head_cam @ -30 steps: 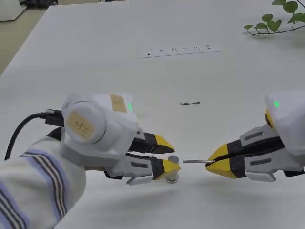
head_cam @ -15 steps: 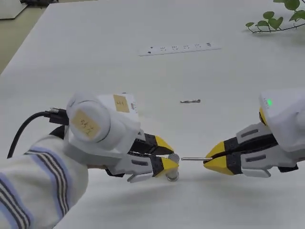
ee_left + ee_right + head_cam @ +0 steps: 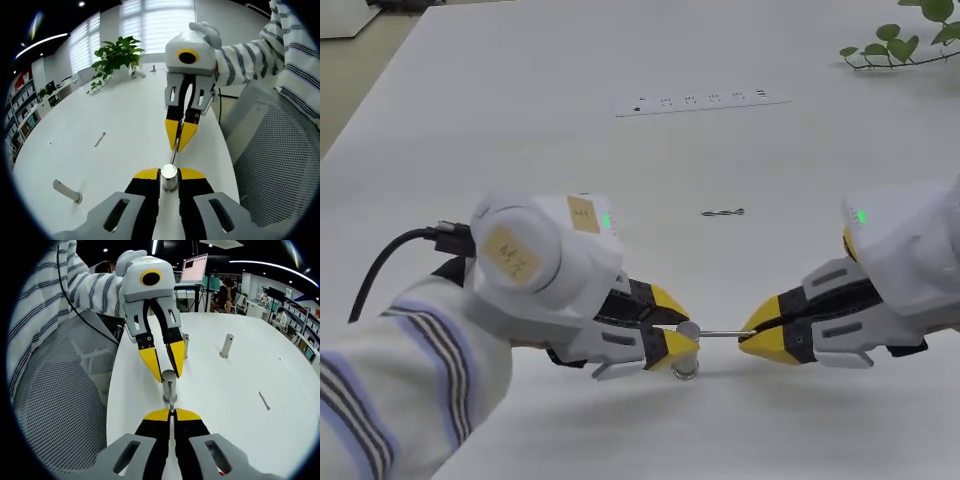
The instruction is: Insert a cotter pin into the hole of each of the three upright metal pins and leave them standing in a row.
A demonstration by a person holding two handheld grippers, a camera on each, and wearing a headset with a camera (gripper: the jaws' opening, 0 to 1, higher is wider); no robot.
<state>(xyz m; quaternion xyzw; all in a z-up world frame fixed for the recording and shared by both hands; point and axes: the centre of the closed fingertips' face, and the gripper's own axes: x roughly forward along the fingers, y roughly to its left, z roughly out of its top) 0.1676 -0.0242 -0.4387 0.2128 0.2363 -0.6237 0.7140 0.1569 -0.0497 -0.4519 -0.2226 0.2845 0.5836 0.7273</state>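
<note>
A short metal pin (image 3: pixel 685 366) stands near the table's front edge, and my left gripper (image 3: pixel 677 326) is shut on it, one yellow tip on each side. In the left gripper view the pin (image 3: pixel 169 178) sits upright between the jaws. My right gripper (image 3: pixel 750 337) is shut on a thin cotter pin (image 3: pixel 720 333), held level, whose free end touches the pin just under its head. The right gripper view shows the cotter pin (image 3: pixel 171 401) meeting the pin (image 3: pixel 169 380). Whether it passes through the hole, I cannot tell.
A second metal pin (image 3: pixel 227 345) stands further back and a third (image 3: pixel 186 346) is partly hidden behind the left gripper. A spare cotter pin (image 3: pixel 722 212) lies mid-table. A power strip (image 3: pixel 700 101) and a plant (image 3: pixel 900 45) are far off. A mesh chair (image 3: pixel 65 390) stands by the table's edge.
My right gripper has moved left with the cotter pin, so its free end now reaches the held metal pin. The left gripper has kept its hold and hardly moved.
</note>
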